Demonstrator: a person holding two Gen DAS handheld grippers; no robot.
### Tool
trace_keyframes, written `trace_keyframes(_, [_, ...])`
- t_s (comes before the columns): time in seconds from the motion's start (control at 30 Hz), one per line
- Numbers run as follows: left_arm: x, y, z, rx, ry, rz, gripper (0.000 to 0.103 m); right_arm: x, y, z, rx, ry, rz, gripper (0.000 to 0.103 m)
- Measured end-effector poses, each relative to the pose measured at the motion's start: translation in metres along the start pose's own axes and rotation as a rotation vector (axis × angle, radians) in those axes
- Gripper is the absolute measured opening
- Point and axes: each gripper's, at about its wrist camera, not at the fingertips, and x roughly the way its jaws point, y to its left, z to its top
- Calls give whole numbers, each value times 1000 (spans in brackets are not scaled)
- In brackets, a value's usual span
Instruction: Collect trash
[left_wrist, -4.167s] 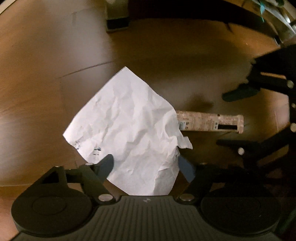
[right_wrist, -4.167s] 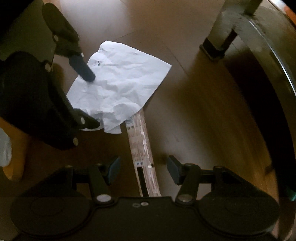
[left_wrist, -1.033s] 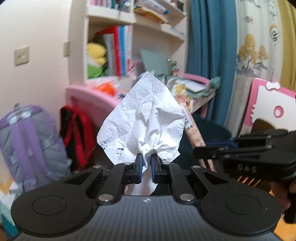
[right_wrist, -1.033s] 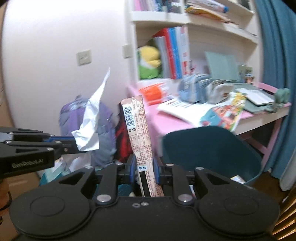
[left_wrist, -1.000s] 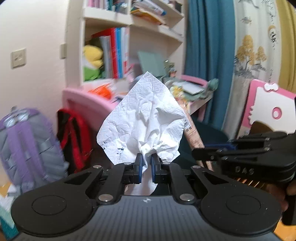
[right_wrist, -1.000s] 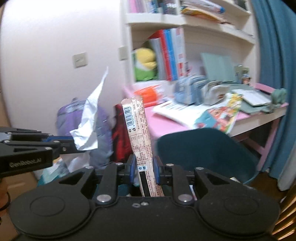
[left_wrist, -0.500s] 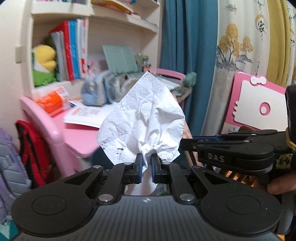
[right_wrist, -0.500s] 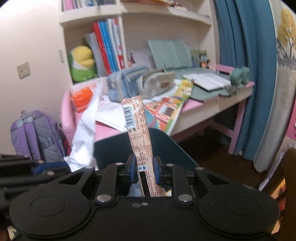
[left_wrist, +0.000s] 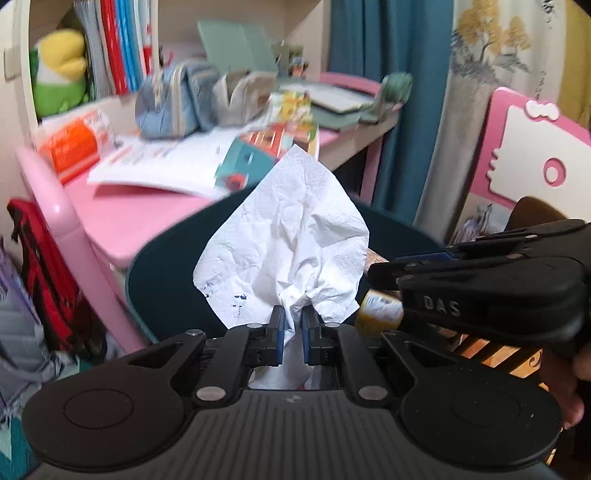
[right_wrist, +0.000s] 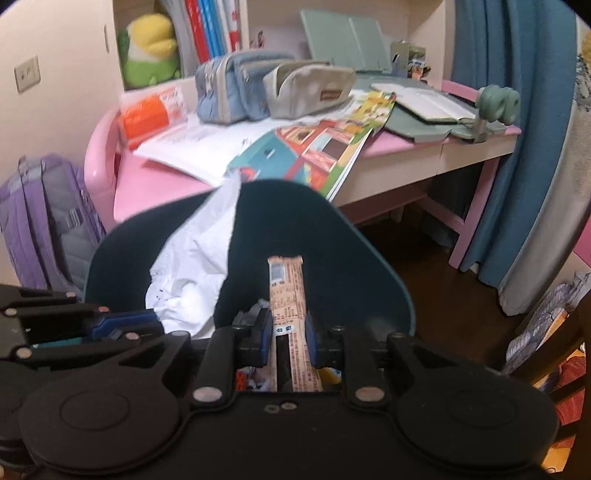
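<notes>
Pink desk (right_wrist: 155, 192), cluttered; teal bin (right_wrist: 369, 273)

The bin (right_wrist: 369, 266) stands before the desk (right_wrist: 155, 192), a backpack (right_wrist: 40, 221) to its left. Pencil cases (right_wrist: 273, 88) and open books (right_wrist: 295, 147) lie on the desk, shelves (right_wrist: 207, 33) behind.

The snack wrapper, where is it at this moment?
In the right wrist view the snack wrapper stands upright, clamped in the right gripper, over the dark teal bin, with the crumpled tissue to its left.
</notes>
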Motion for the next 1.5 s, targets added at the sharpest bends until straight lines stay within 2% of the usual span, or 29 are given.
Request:
trace_keyframes(0.17, [15, 6, -5, -17, 66, -14, 9, 5, -1, -2, 3, 34, -10, 22])
trace_keyframes(0.5, [18, -7, -10, 7, 81, -14, 12, -3, -4, -7, 19, 41, -40, 27])
trace_keyframes(0.57, [15, -9, -11, 11, 79, -18, 16, -8, -5, -7, 21, 36, -50, 34])
trace_keyframes(0.67, [9, -12, -11, 9, 68, -26, 28, -18, -6, -6, 25, 17, -63, 38])
trace_keyframes(0.7, [7, -13, -11, 8, 68, -21, 40, -22, -7, -6, 28, 11, -64, 38])
trace_keyframes(0.73, [5, -14, -11, 3, 63, -13, 57, -27, -8, -6, 30, 3, -65, 39])
trace_keyframes(0.8, [-3, -15, -12, -4, 32, -4, 67, -34, -11, -6, 35, -8, -64, 39])
trace_keyframes(1.17, [-58, -9, -19, -35, -62, -4, 67, -83, -1, -21, 19, -83, -5, 43])
trace_keyframes(1.5, [-117, -5, -42, -37, -165, 10, 67, -136, 20, -42, -17, -194, 75, 49])
